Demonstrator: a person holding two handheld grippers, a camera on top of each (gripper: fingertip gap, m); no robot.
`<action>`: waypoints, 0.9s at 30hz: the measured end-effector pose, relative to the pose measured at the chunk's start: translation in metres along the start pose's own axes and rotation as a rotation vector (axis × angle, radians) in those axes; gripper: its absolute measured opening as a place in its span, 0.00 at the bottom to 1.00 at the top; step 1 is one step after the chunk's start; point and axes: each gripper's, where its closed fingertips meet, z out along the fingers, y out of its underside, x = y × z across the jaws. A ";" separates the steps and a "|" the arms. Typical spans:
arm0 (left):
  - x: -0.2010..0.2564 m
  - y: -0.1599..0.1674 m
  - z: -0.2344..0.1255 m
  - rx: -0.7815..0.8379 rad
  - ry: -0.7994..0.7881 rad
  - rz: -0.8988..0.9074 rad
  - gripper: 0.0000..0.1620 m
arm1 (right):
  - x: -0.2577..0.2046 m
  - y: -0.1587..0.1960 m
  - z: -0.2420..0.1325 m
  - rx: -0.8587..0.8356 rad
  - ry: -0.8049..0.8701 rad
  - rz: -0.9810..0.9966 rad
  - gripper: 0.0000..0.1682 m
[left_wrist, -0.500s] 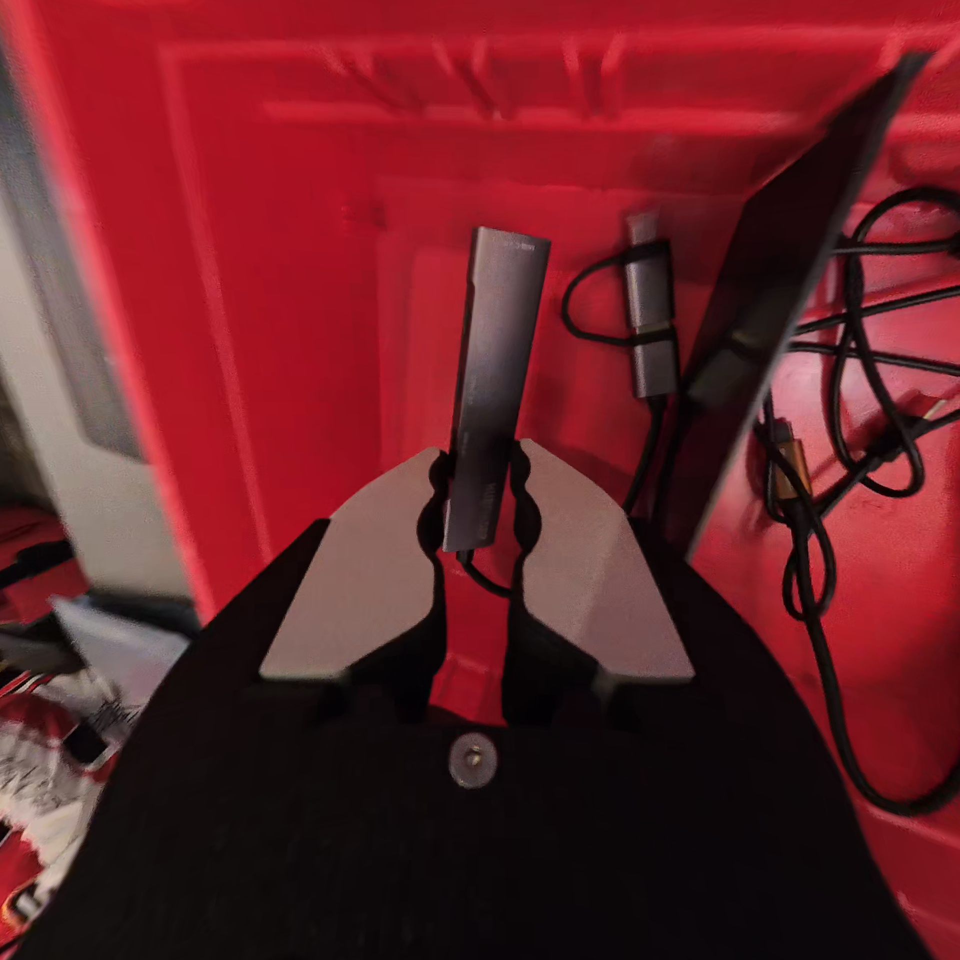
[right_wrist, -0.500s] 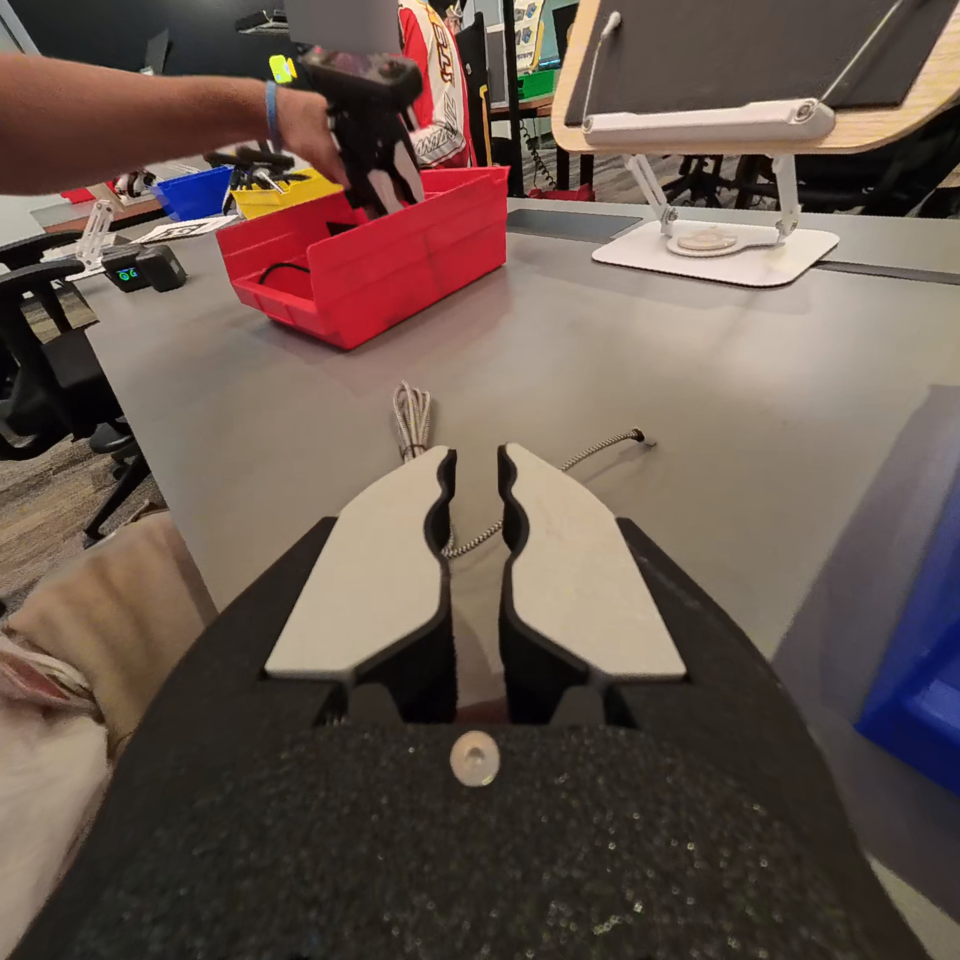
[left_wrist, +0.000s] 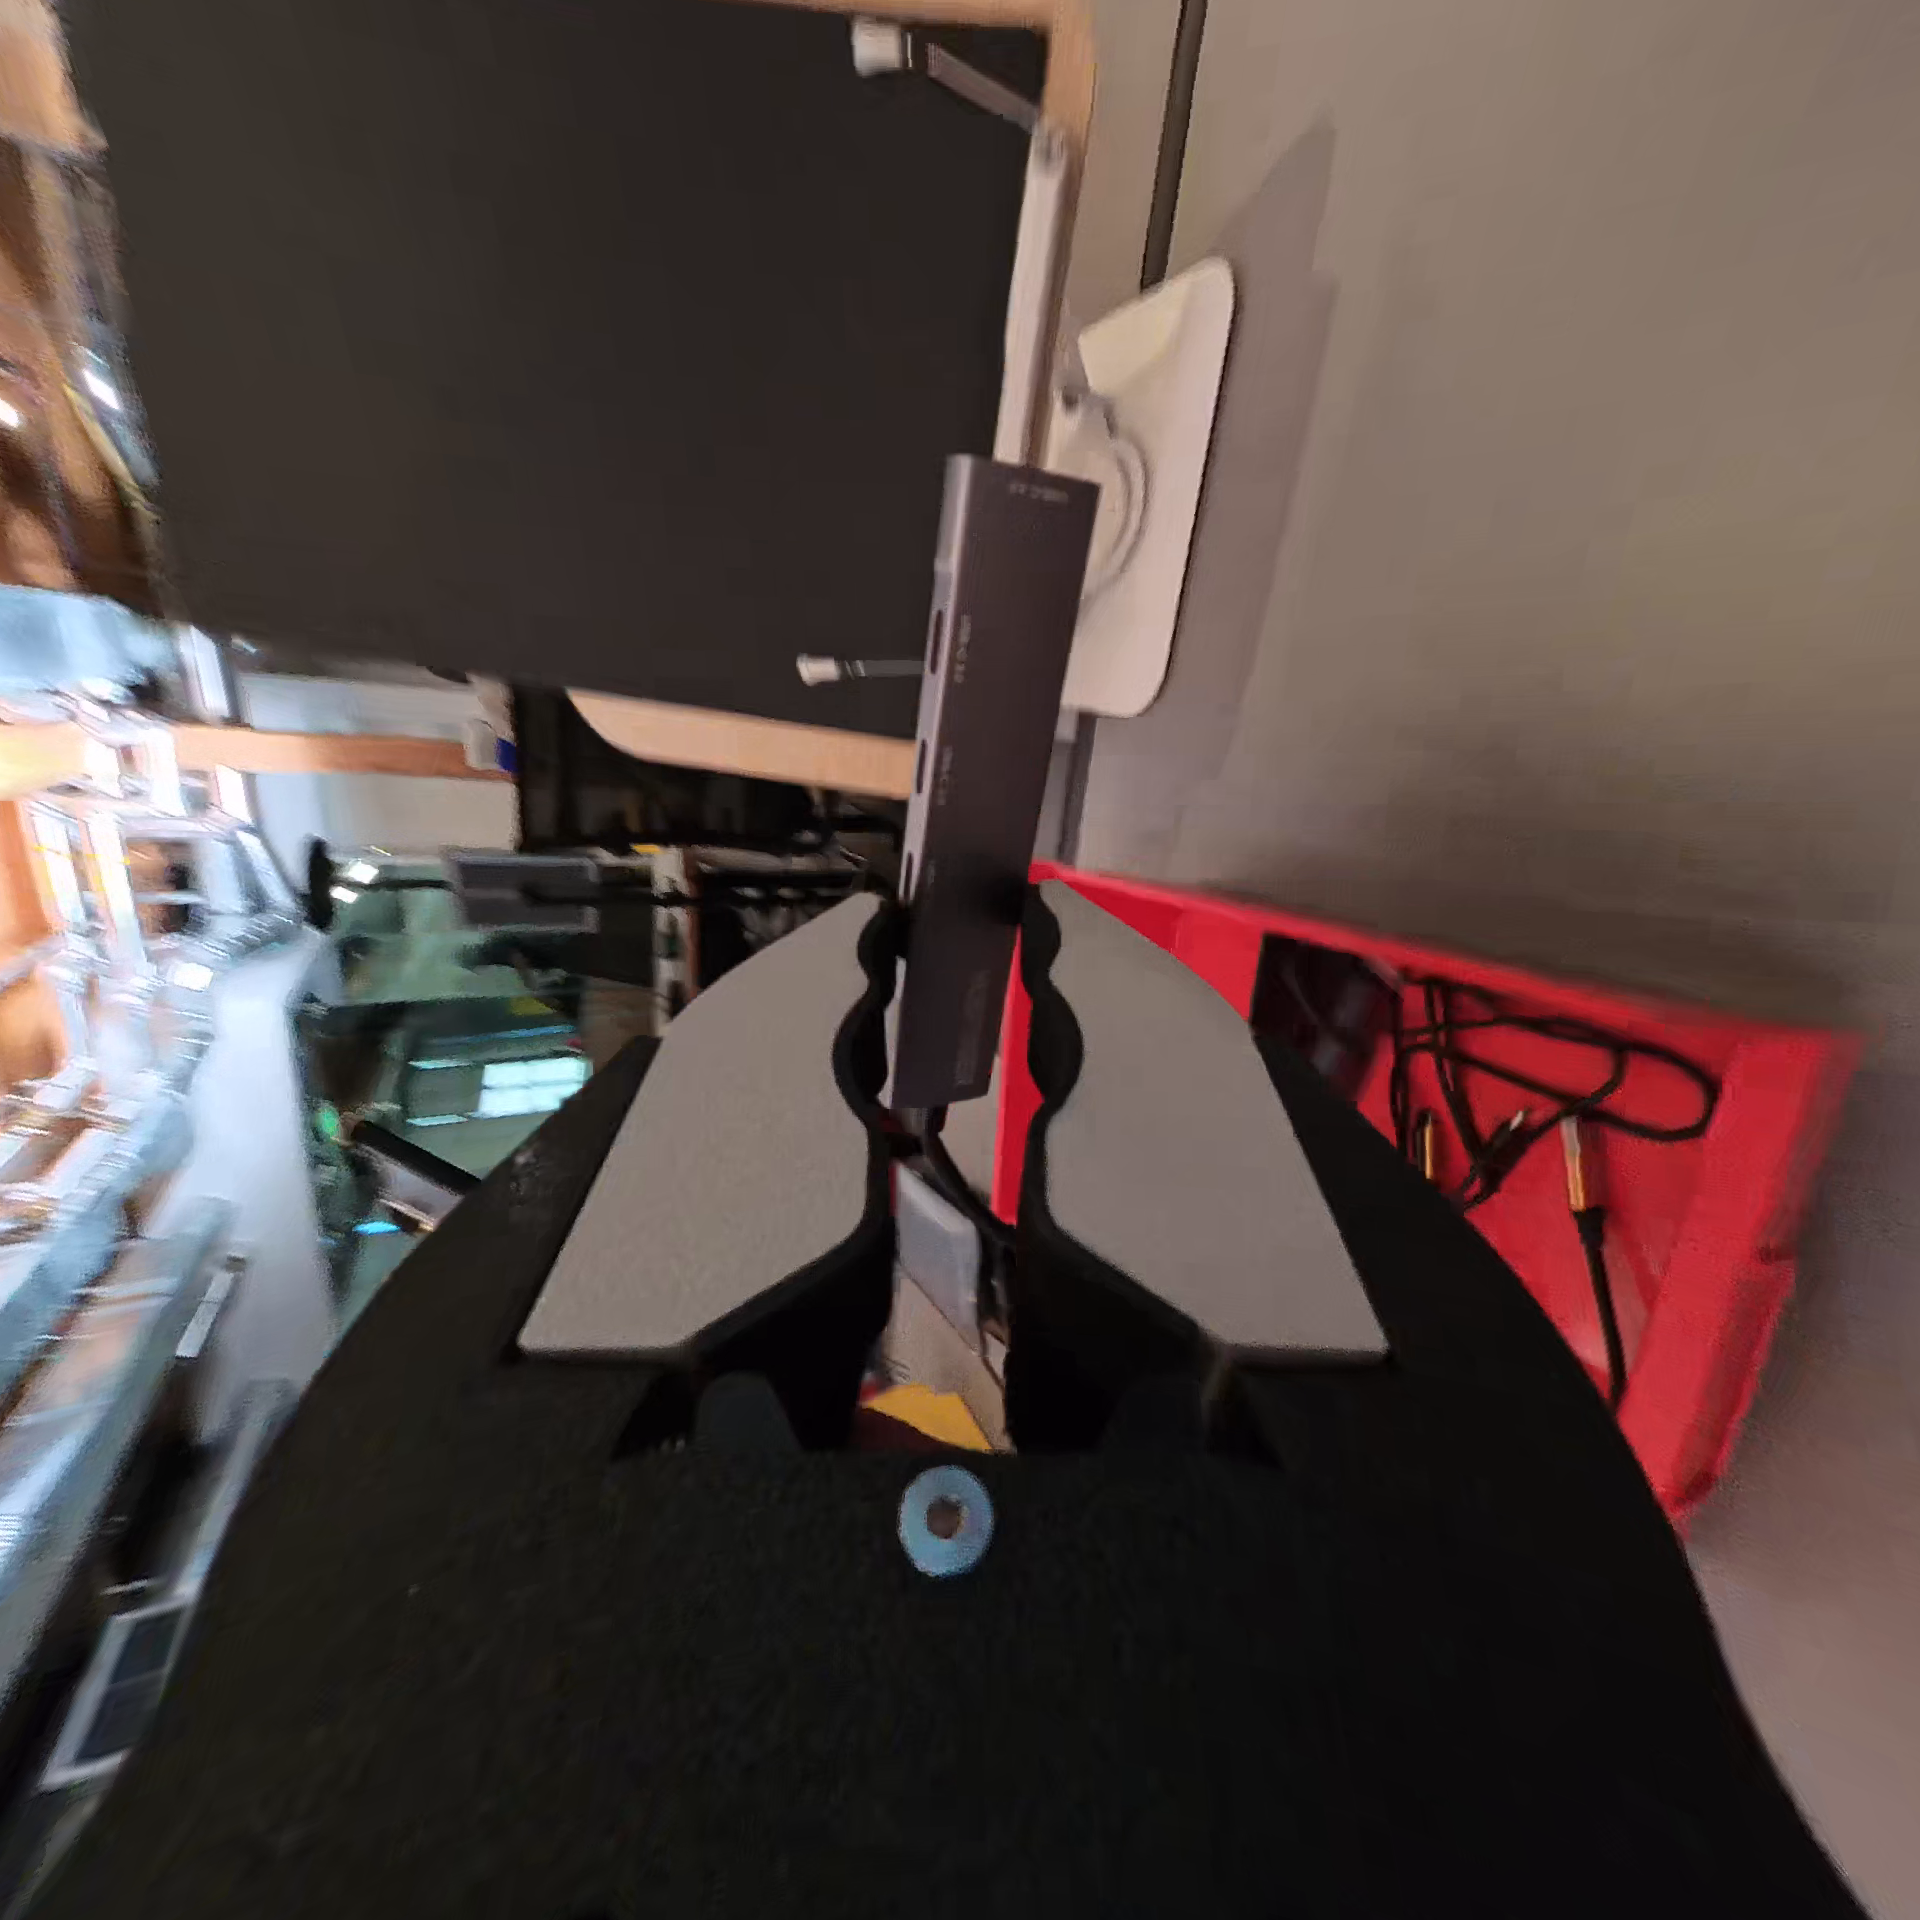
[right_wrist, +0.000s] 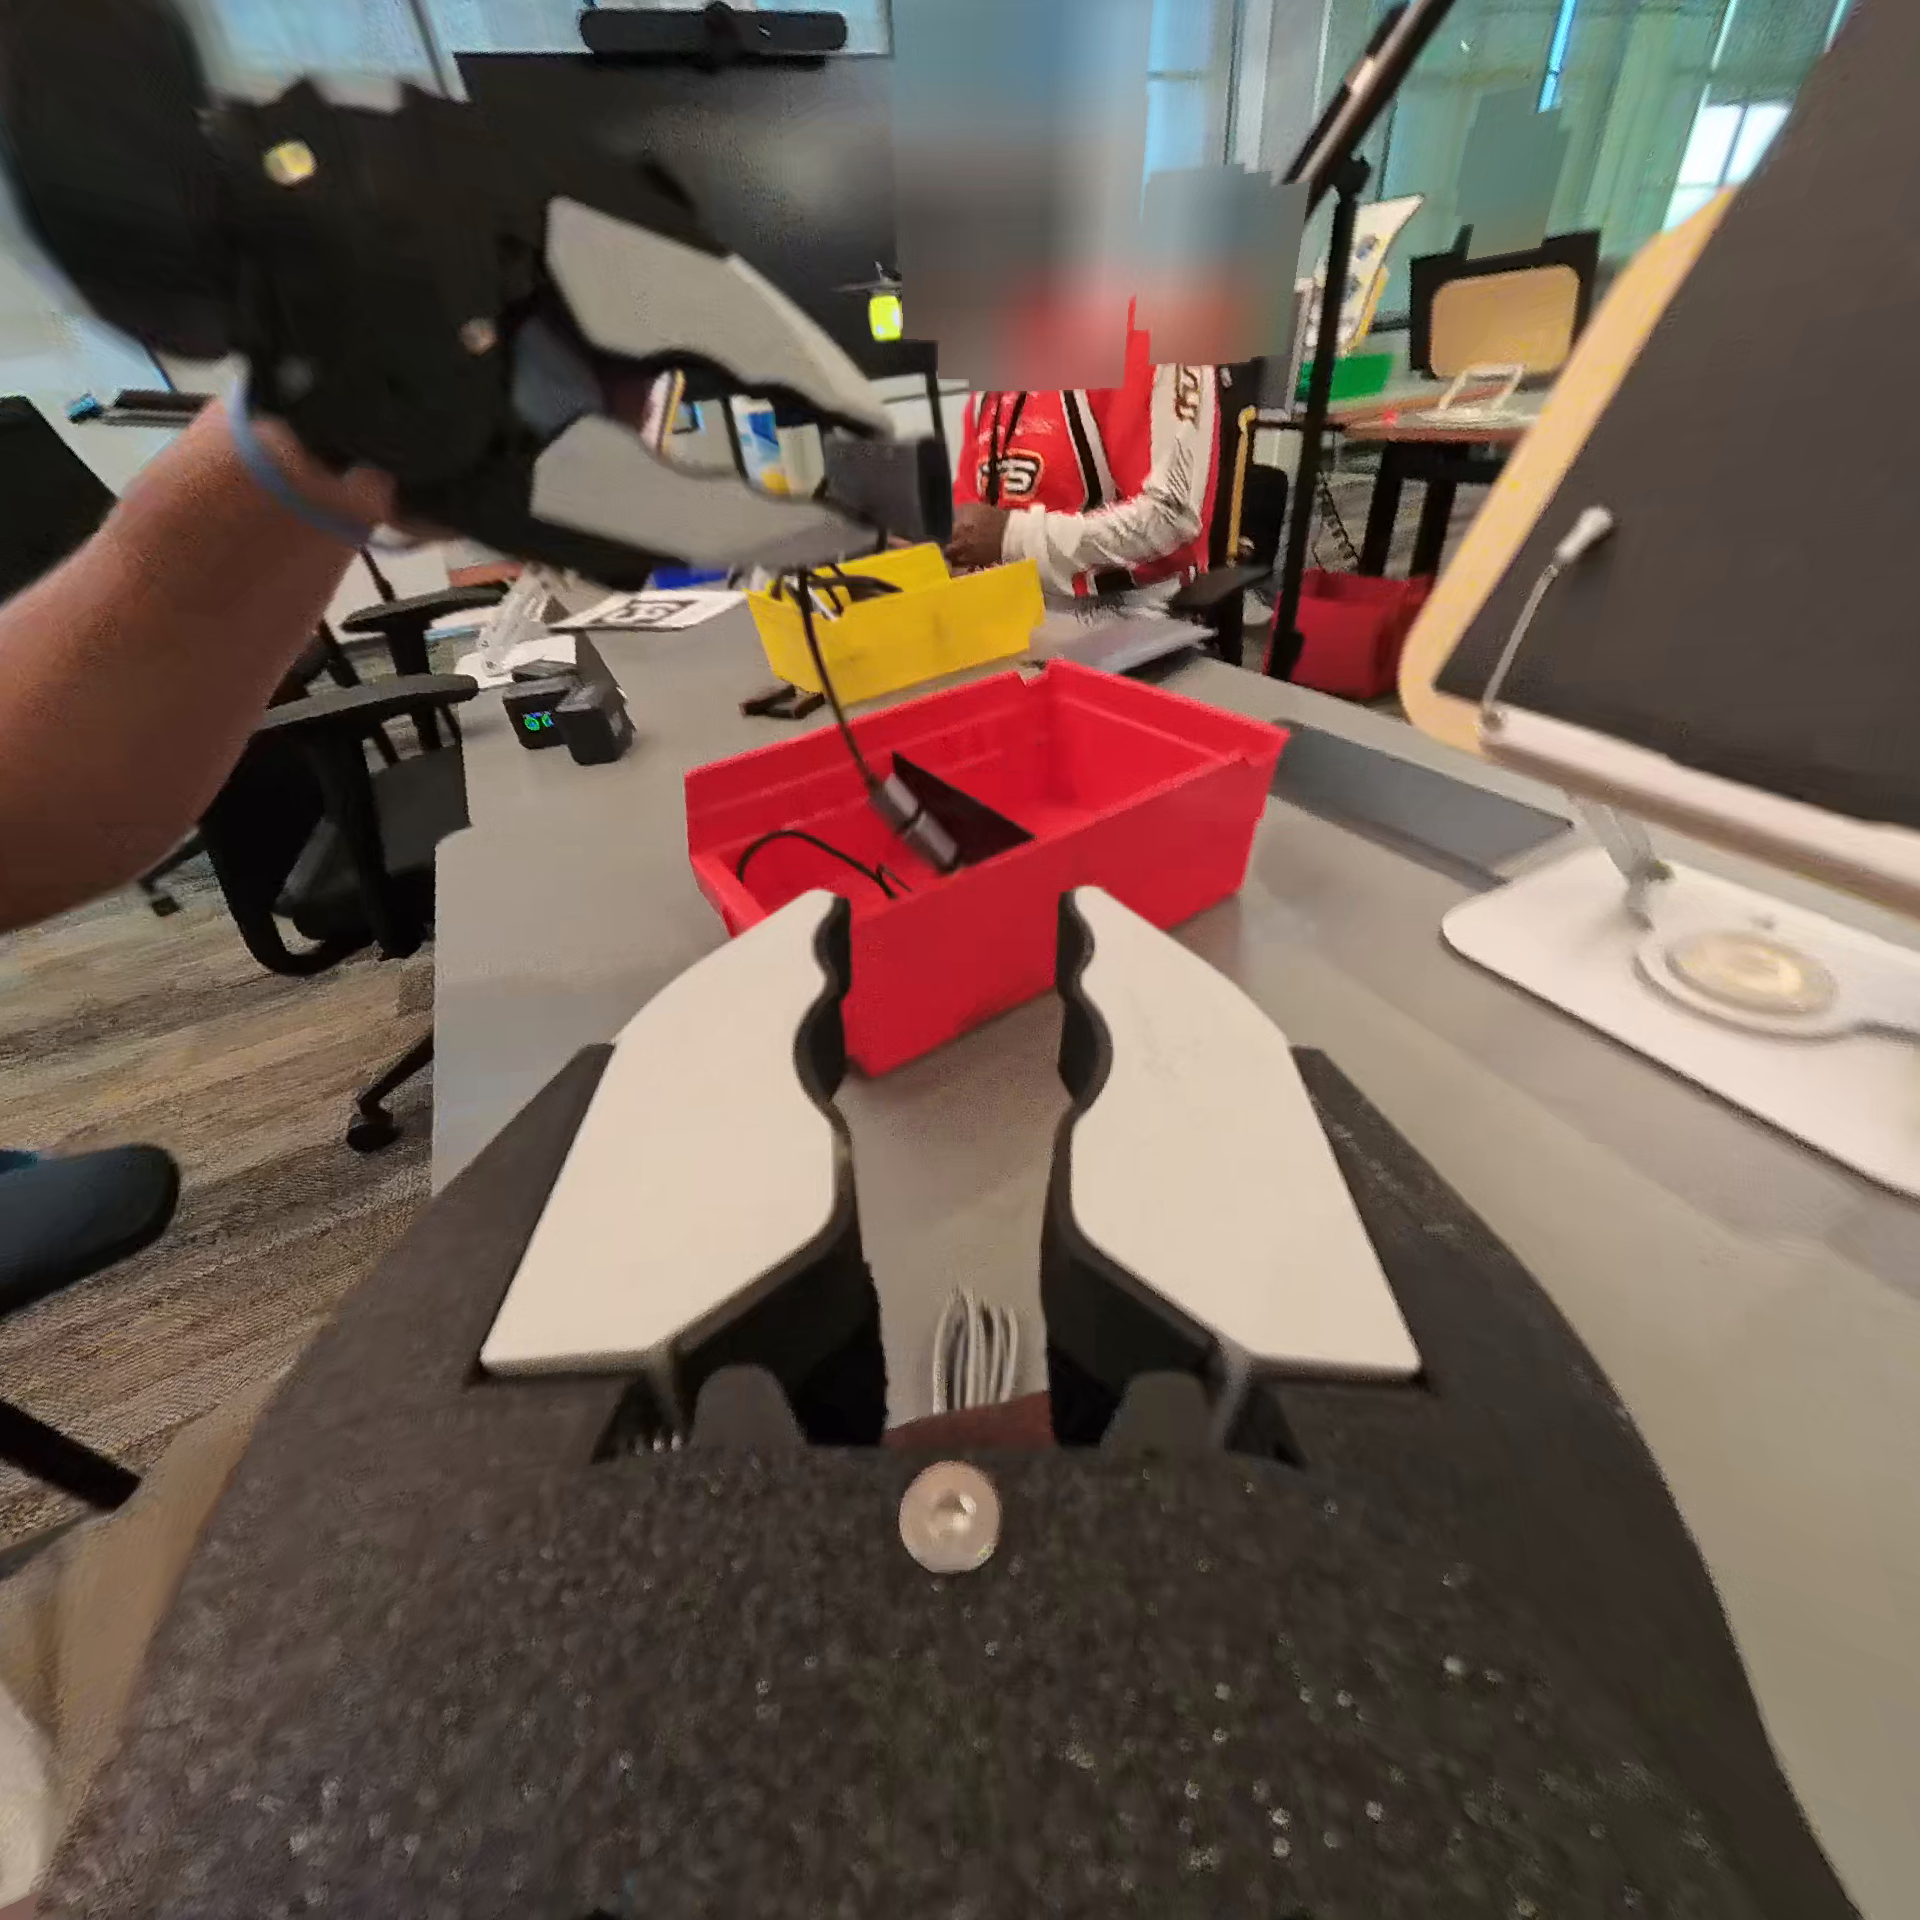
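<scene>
Left wrist view: left gripper (left_wrist: 951, 925) clamped on grey hub (left_wrist: 992, 769), long axis running out along the fingers, red bin (left_wrist: 1756, 1226) off right.
Right wrist view: right gripper (right_wrist: 951, 935) parted, empty, low over table (right_wrist: 1455, 1226); hub's cable (right_wrist: 831, 686) dangles into the bin.

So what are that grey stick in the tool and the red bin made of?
The stick looks like brushed metal, probably aluminium: matte grey, crisp edges, slots cut along one side. The left tool clamps it. The bin looks like moulded plastic: uniform glossy red, thin walls with ribs.
</scene>
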 end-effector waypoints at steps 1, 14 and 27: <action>0.007 -0.018 -0.007 0.019 -0.018 0.025 0.14 | -0.004 -0.006 0.009 0.009 -0.014 -0.009 0.24; 0.105 -0.131 -0.055 0.411 0.230 -0.255 0.13 | -0.059 0.016 -0.040 0.084 -0.214 -0.265 0.05; 0.108 -0.183 -0.113 0.945 0.701 -0.703 0.20 | -0.072 -0.018 -0.115 0.243 -0.463 -0.277 0.06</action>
